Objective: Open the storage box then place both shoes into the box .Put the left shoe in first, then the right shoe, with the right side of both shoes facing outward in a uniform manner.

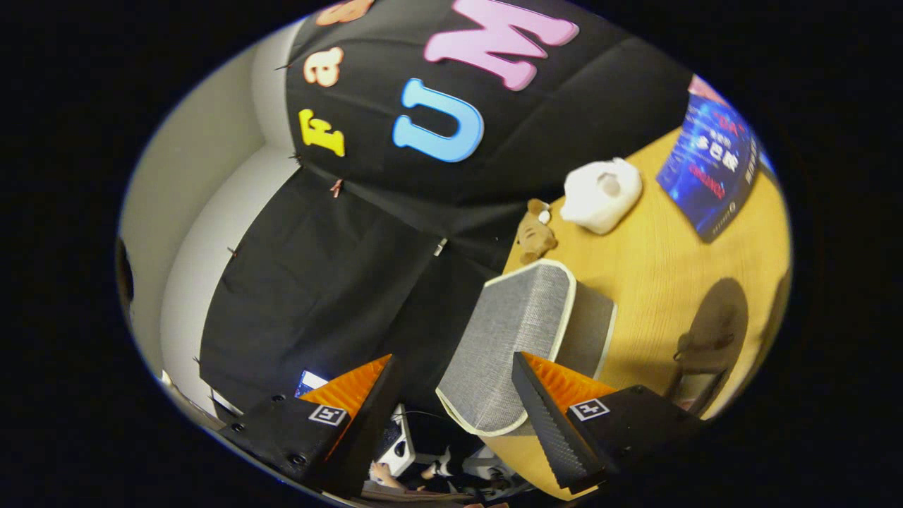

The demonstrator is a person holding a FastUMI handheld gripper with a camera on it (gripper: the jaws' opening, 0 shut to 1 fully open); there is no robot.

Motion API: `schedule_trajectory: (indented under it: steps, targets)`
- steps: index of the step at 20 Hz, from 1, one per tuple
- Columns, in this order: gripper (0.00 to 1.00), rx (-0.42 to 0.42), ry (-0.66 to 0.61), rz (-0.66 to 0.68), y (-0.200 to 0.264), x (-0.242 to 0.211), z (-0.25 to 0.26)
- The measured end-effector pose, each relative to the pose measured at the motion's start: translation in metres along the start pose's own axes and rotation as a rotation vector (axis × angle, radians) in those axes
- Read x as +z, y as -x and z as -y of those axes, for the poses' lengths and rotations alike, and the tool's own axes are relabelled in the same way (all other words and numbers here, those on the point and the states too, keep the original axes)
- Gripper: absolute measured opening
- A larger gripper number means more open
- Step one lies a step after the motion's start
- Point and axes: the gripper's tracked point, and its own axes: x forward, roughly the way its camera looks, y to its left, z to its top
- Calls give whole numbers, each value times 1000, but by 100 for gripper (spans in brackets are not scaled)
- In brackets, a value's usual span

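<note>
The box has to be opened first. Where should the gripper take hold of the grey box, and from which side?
Probably the pale-trimmed lid edge of the grey box, coming from the table's edge side. That trim lies just ahead, between the open gripper's fingers, which touch nothing yet.

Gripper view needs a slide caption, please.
Open gripper hangs before grey fabric storage box on wooden table.
</note>
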Motion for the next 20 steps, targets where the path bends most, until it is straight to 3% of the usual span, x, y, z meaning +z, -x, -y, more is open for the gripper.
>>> schedule_trajectory:
  steps: [5,11,16,19,20]
  targets:
    - [98,-10,-217,-175,-33,-42,43]
    - [98,-27,-334,-223,-58,-54,78]
    - [95,79,-442,-219,-67,-50,63]
    - [95,96,-471,-230,-68,-55,60]
    - [80,93,-473,-236,-67,-57,64]
